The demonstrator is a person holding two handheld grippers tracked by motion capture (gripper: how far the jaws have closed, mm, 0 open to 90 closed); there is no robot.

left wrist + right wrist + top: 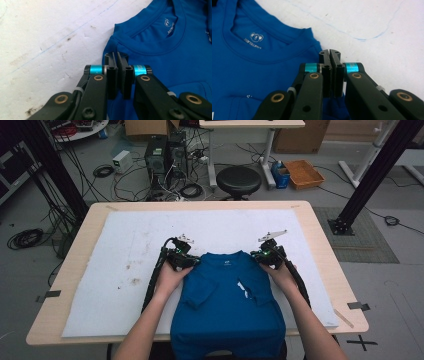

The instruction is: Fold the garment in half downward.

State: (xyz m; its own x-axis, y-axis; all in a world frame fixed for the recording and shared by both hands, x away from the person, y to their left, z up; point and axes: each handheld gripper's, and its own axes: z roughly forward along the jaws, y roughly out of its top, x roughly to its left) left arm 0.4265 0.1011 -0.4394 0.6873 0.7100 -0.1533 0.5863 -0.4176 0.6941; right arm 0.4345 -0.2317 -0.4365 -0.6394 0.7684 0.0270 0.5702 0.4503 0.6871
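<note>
Both grippers pinch the shirt (pixel 227 300).
Left gripper (pixel 116 56) and right gripper (pixel 329 53): jaws clamped on its shoulder corners.

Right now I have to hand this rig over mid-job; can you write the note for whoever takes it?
Left gripper: shut on the blue T-shirt at its left shoulder.
Right gripper: shut on the other shoulder edge.
Shirt lies collar away from the person on the white sheet, sleeves already folded in, hem hanging over the near table edge.
Left to do, probably: fold it lengthwise.
</note>
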